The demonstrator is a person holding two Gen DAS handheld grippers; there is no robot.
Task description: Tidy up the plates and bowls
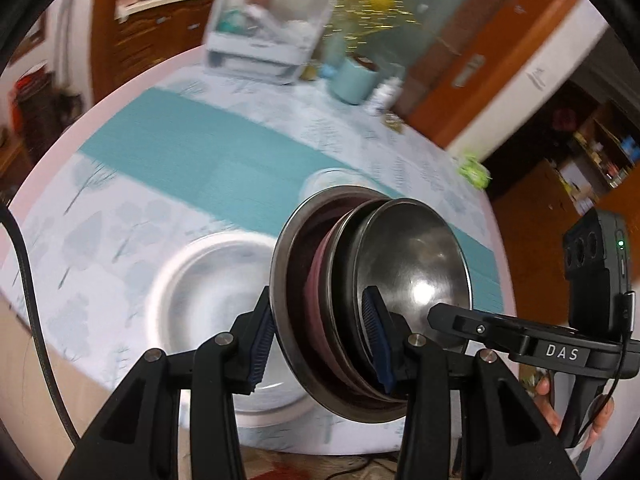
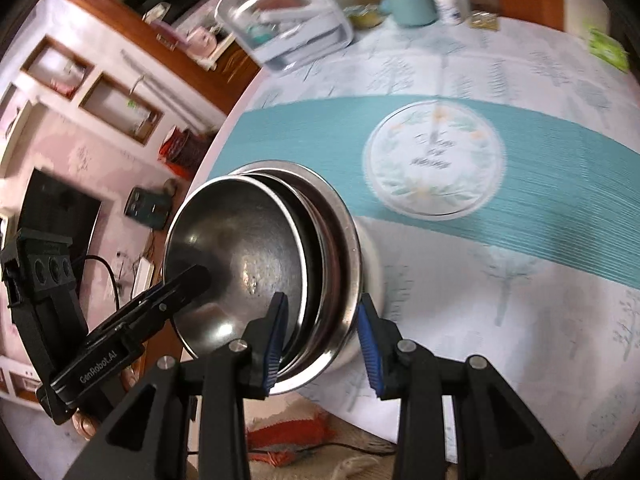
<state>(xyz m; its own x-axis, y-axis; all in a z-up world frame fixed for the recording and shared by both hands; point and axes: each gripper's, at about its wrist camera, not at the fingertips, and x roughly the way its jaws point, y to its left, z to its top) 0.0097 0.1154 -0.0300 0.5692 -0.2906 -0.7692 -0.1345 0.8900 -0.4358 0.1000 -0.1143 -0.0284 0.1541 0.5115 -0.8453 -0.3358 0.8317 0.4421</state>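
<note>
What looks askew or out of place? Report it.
The stack of metal bowls stands nearly on edge above the table, clamped between the left gripper and right gripper. The inner bowls sit skewed, not nested flush, and could slide out.

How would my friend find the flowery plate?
Find the round table with the teal runner across its middle. The flowery plate lies flat on that runner, beyond the stack of steel bowls. It alone is white with a leafy wreath and writing; the bowls are plain metal.
</note>
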